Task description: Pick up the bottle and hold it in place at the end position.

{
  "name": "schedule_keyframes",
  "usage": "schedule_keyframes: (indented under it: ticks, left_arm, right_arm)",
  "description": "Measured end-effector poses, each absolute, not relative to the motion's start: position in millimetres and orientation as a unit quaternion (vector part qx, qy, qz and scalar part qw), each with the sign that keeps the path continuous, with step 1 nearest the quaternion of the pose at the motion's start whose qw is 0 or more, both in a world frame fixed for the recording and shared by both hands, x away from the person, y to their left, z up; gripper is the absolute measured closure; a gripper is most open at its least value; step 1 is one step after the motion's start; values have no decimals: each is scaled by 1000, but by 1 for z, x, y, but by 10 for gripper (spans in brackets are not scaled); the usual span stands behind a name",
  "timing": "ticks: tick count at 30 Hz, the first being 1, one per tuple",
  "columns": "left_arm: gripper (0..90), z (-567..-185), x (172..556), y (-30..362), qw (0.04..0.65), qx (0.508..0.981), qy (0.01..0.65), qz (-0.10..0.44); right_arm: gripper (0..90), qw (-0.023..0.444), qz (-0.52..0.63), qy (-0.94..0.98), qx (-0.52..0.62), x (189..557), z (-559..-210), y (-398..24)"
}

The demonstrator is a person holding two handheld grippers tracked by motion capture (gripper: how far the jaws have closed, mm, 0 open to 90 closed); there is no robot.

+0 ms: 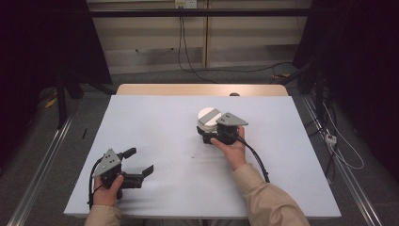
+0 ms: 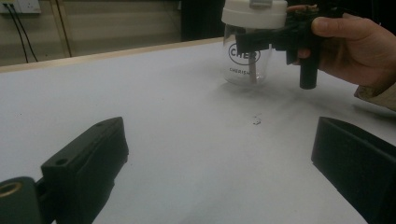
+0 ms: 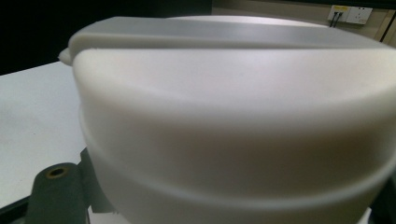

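Note:
A clear jar (image 2: 247,65) with dark lettering and a white lid (image 1: 209,117) stands upright right of the table's middle. My right gripper (image 1: 206,135) comes at it from the near side. Its black jaws sit on either side of the glass just under the lid (image 2: 254,13), shut on the jar. The right gripper view looks at the lid (image 3: 233,116) from very close. My left gripper (image 1: 141,160) rests near the front left of the table, open, with nothing between its jaws. It points toward the jar, well short of it.
A white sheet (image 1: 155,122) covers the table, whose wooden far edge (image 1: 202,89) shows behind. A small white crumb (image 2: 256,121) lies on the sheet between the grippers. Cables (image 1: 188,56) run over the floor beyond the table.

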State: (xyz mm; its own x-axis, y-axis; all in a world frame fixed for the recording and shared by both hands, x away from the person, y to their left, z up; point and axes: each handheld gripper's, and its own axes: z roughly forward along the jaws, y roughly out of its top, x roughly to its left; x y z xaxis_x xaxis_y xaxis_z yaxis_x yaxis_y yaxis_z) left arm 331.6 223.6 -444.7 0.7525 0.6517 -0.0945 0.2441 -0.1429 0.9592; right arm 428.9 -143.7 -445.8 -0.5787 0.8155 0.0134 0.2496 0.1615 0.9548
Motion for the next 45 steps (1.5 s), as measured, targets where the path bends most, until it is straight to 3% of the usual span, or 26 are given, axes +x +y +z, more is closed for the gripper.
schedule_keyframes:
  ticks: [45]
  left_arm:
    - [33, -446, 336, 216, 577, 736, 312, 171]
  right_arm:
    - [185, 251, 531, 733, 343, 432, -460, -134]
